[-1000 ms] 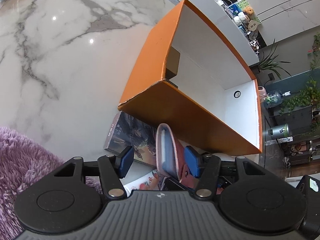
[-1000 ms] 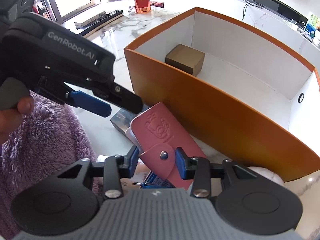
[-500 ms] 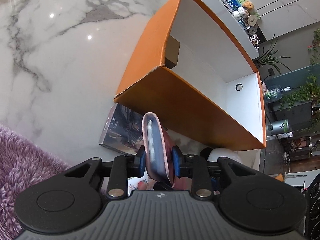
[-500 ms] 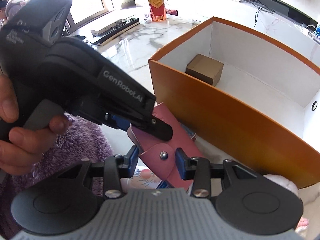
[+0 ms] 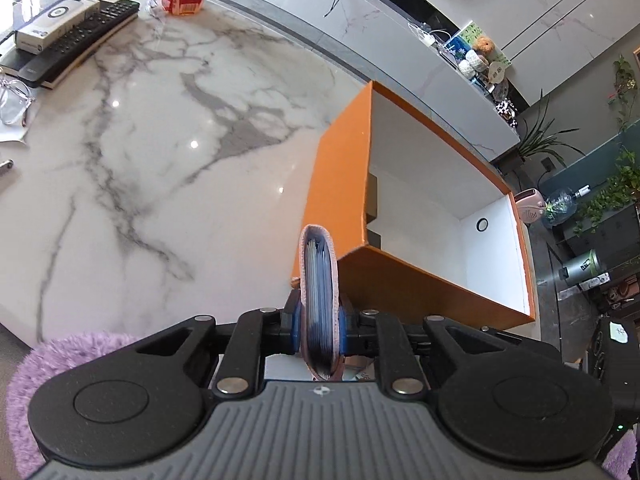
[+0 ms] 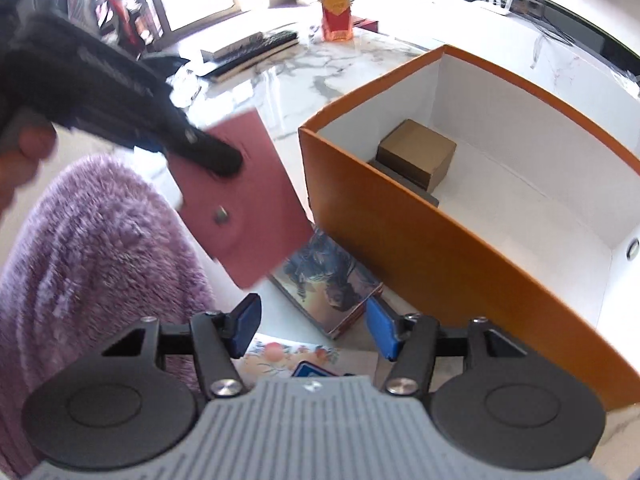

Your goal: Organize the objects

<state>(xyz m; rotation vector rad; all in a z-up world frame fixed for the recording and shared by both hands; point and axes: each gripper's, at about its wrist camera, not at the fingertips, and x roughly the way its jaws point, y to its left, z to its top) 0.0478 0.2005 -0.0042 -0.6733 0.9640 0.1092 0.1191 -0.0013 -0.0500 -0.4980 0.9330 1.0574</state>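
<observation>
My left gripper (image 5: 319, 322) is shut on a pink card wallet (image 5: 320, 280), held edge-on above the table beside the near corner of the orange box (image 5: 332, 184). In the right wrist view the same wallet (image 6: 244, 208) hangs in the air from the left gripper's black finger, left of the orange box (image 6: 420, 248). My right gripper (image 6: 312, 330) is open and empty, below the wallet. A brown cardboard box (image 6: 416, 156) sits inside the orange box at its near-left corner.
A picture book (image 6: 328, 280) lies flat on the marble table against the orange box. A purple fluffy cloth (image 6: 100, 248) lies at the left. A remote control (image 5: 76, 40), glasses (image 5: 12, 98) and a red carton (image 6: 336, 12) are farther back.
My right gripper let go of the wallet and opened. My left gripper closed on it and lifted it up and to the left, clear of the book.
</observation>
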